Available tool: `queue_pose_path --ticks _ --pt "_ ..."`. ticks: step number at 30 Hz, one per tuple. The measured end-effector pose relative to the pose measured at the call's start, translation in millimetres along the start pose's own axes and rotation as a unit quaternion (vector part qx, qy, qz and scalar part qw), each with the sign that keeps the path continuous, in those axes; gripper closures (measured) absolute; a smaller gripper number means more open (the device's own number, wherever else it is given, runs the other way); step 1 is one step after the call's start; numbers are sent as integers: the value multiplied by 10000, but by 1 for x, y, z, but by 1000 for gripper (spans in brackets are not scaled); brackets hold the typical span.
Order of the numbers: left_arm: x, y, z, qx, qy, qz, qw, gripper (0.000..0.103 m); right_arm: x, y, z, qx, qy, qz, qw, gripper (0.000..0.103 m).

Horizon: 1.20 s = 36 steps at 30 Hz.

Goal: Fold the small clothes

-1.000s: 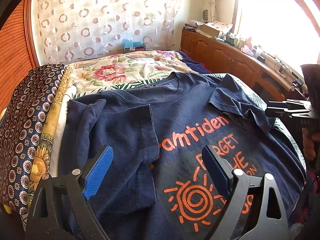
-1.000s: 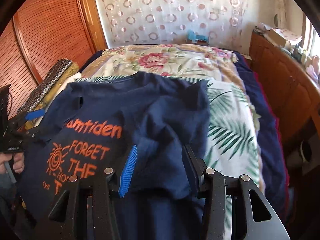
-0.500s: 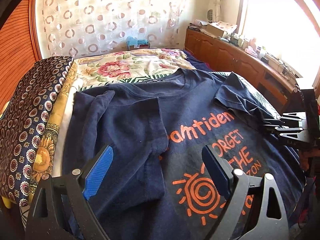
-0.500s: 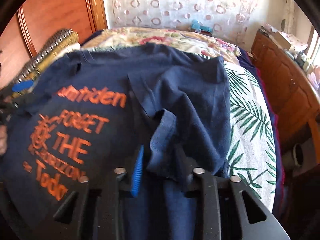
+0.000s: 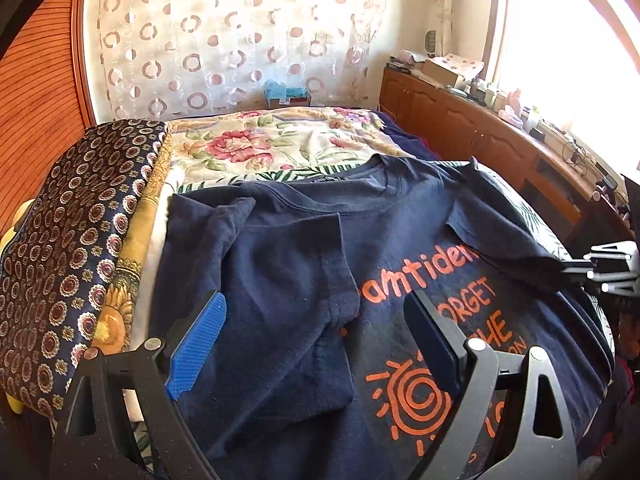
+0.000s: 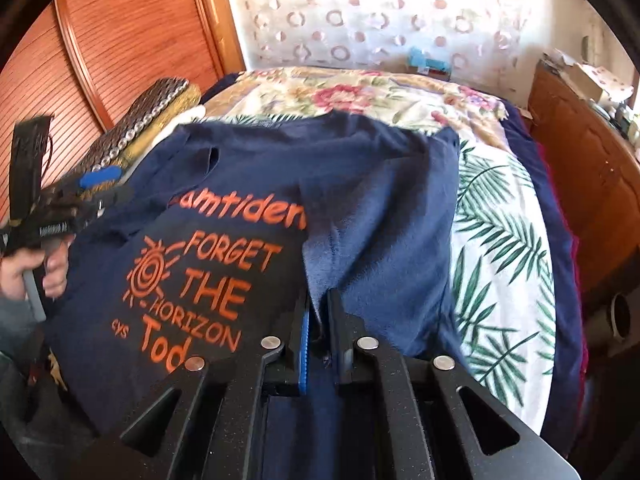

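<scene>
A navy T-shirt [image 5: 280, 264] with orange print lies front-up on the bed, its left side and sleeve folded in over the chest. My left gripper [image 5: 314, 312] hangs open just above that folded side, nothing between its fingers. In the right wrist view the T-shirt [image 6: 224, 184] has its right side gathered into a raised fold. My right gripper [image 6: 318, 300] is closing its jaws, and the pads pinch that fold of navy fabric. The right gripper [image 5: 608, 264] also shows at the shirt's right edge, and the left gripper [image 6: 96, 184] at its left, held by a hand [image 6: 24, 276].
A stack of folded patterned blankets [image 5: 60, 240] lies along the bed's left side. The floral bedspread [image 5: 260, 148] stretches beyond the collar, and a palm-leaf sheet [image 6: 500, 240] lies to the right. A wooden cabinet [image 5: 500, 140] with clutter runs under the window. Slatted wardrobe doors [image 6: 120, 40] stand at left.
The right gripper's jaws have come together on the shirt's right side, and the fabric now rises in a fold between them. The left gripper stays open and hardly moves.
</scene>
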State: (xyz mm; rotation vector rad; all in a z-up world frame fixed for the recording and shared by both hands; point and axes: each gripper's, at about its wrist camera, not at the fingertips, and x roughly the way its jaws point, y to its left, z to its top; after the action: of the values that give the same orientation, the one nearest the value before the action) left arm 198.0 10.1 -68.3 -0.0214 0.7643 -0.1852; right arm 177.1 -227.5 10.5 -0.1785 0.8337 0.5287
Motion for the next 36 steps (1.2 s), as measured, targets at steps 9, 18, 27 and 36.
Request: queue_pose_path --ticks 9,18,27,36 --pt "-3 30 26 12 -159 179 9997 19 2 -12 11 164 -282 -304 9990 49" --pt "34 62 61 -11 312 357 9989 49 37 -51 39 415 -547 -854 9940 45" --pt "71 59 59 134 833 471 9953 51 92 -83 61 760 -419 -843 9927 40" --pt "87 62 54 117 1143 584 9917 91 102 -81 72 690 -327 -889 9931 34"
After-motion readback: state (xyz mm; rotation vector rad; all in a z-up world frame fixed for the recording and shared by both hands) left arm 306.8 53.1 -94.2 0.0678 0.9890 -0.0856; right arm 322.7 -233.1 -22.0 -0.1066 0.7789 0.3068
